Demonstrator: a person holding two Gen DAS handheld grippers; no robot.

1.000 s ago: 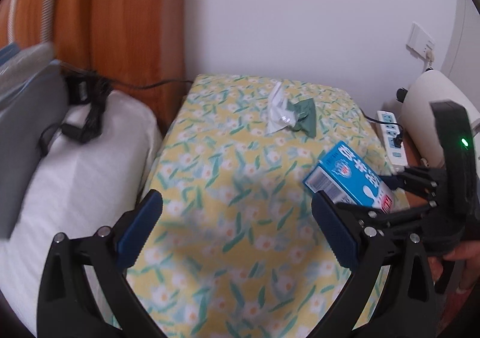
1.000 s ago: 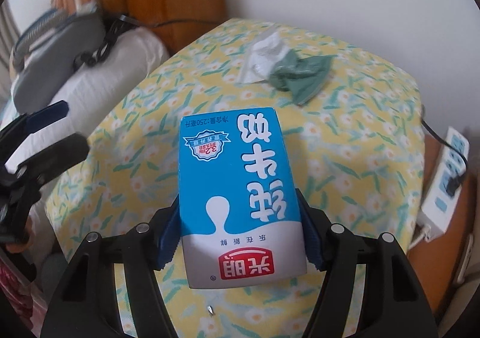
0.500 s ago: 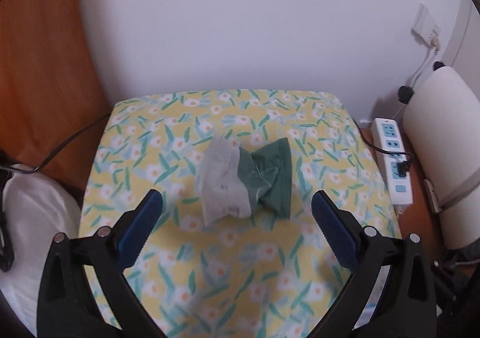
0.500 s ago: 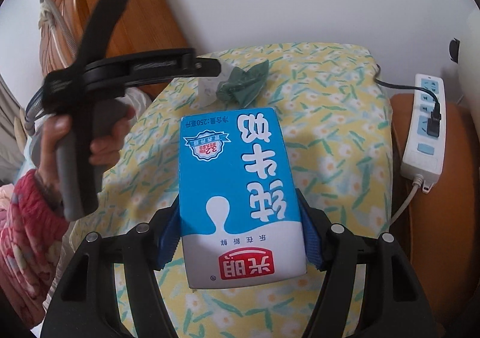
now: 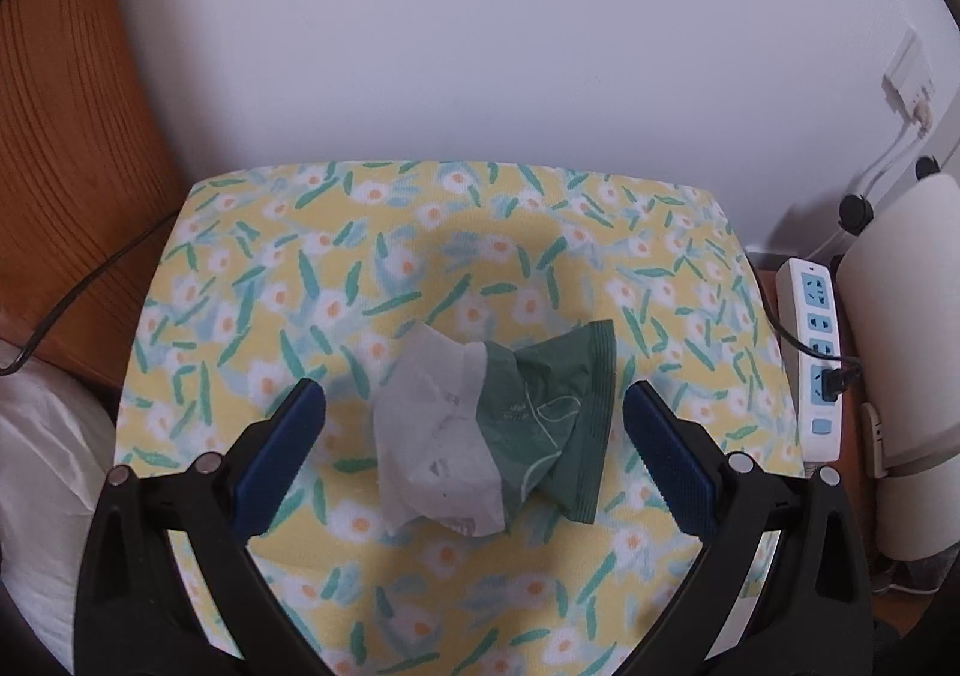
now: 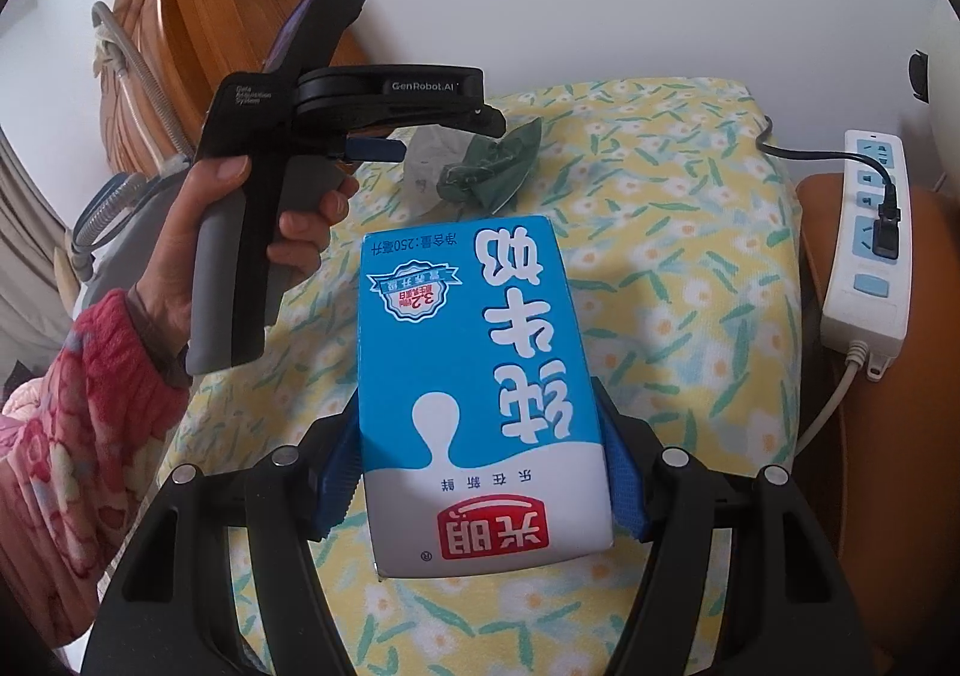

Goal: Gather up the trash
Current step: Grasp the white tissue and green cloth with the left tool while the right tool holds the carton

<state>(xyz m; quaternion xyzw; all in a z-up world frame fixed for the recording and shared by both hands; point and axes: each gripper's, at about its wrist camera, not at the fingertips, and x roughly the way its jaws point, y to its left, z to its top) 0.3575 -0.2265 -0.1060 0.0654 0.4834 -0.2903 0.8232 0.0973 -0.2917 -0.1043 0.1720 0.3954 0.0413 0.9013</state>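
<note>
While the right tongs are clamping a carton, the left ones are framing a wrapper on the desk.

Left tongs (image 5: 474, 448): standing wide open, one blue pad on each side of the crumpled wrapper, neither pad touching it; in the right wrist view they are reaching in from the left (image 6: 384, 147), held by the person's left hand (image 6: 240, 238) in a pink floral sleeve.

Right tongs (image 6: 480, 472): gripping the milk carton, both blue pads (image 6: 339, 472) pressing its sides near the white end with the red logo.

Milk carton (image 6: 474, 376): blue and white, lying flat in the grip with its printed face up, hanging over the near part of the desk; whether its underside is touching the cloth is hard to tell.

Crumpled wrapper (image 5: 492, 430): half white, half dark green, twisted in the middle, lying on the cloth toward the middle of the desk; in the right wrist view it is sitting beyond the carton (image 6: 480, 165), well apart from it.

Desk (image 5: 240, 280): covered with a yellow cloth printed with white flowers and green leaves, standing against a white wall.

Power strip (image 5: 816, 358): lying just right of the desk, a black plug sitting in one socket.

Wooden headboard (image 5: 66, 147): rising to the left of the desk.
</note>
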